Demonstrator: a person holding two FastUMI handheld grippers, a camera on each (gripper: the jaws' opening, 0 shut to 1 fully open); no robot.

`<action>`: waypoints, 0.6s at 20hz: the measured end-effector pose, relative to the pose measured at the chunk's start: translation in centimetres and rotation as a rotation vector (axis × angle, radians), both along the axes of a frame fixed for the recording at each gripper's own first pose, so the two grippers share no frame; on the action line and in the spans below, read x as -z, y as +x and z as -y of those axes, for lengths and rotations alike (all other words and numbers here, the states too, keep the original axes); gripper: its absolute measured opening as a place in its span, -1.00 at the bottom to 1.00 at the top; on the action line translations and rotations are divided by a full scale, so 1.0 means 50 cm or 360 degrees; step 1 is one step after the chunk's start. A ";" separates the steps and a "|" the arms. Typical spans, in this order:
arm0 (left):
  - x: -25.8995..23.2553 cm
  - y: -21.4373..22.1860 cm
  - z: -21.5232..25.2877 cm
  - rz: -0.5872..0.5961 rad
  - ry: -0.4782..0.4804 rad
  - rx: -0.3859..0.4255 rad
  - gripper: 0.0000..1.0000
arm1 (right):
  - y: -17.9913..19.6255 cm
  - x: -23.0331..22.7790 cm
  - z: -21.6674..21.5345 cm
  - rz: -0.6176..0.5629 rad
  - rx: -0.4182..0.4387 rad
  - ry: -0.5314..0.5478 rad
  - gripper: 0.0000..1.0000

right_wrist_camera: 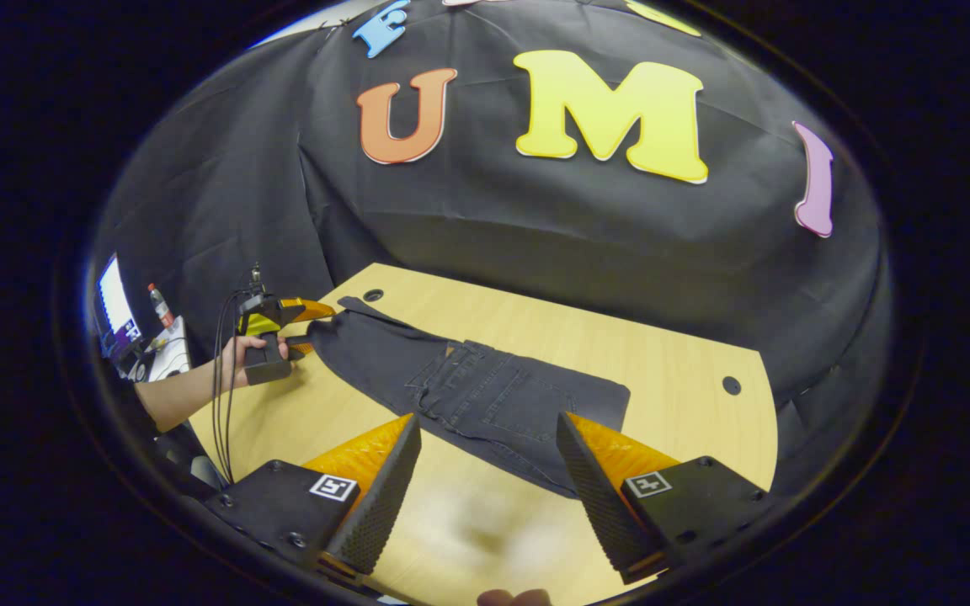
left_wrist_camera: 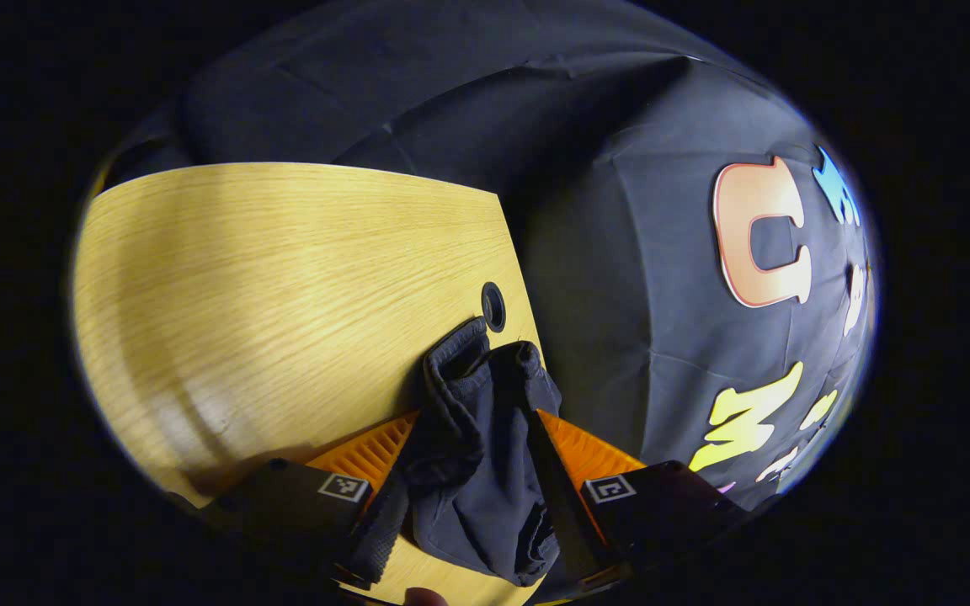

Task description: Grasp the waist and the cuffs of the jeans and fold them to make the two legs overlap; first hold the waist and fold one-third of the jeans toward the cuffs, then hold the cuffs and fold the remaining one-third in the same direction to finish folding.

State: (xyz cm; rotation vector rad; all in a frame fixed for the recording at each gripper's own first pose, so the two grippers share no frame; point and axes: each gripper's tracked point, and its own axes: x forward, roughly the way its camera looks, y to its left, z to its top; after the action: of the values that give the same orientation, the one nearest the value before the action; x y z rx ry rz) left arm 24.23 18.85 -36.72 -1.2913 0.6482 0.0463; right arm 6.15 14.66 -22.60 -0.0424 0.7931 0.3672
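I find my left gripper (left_wrist_camera: pixel 472 438) pinching the cuffs (left_wrist_camera: pixel 485 379) of the jeans (right_wrist_camera: pixel 468 391), which lie flat along the table (right_wrist_camera: pixel 687 370), while my right gripper (right_wrist_camera: pixel 489 471) hangs spread above the waist (right_wrist_camera: pixel 535 412), presumably to seize it.

The left gripper (left_wrist_camera: pixel 472 471) is closed on dark cloth and is held by a hand (right_wrist_camera: pixel 242 353) at the far left. The right gripper (right_wrist_camera: pixel 489 497) is held wide open.
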 end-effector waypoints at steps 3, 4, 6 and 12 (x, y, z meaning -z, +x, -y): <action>0.018 0.007 -0.002 -0.0049 -0.0006 -0.0058 0.20 | -0.009 0.005 0.031 -0.0028 0.0087 0.0023 0.98; 0.021 0.012 -0.002 -0.0056 -0.0021 -0.0076 -0.07 | -0.014 0.007 0.041 -0.0033 0.0118 0.0029 0.99; 0.023 0.008 -0.004 -0.0053 -0.0053 -0.0105 -0.28 | -0.024 0.009 0.062 -0.0026 0.0154 0.0009 0.89; -0.018 0.017 -0.004 0.0071 -0.0238 -0.0213 -0.53 | -0.055 0.001 0.106 -0.0010 0.0235 0.0017 0.98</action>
State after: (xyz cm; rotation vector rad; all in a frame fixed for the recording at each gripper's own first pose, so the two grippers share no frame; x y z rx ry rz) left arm 25.06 19.02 -35.83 -1.4753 0.5341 0.0798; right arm 3.40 9.38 -22.66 0.0272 0.7956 0.2320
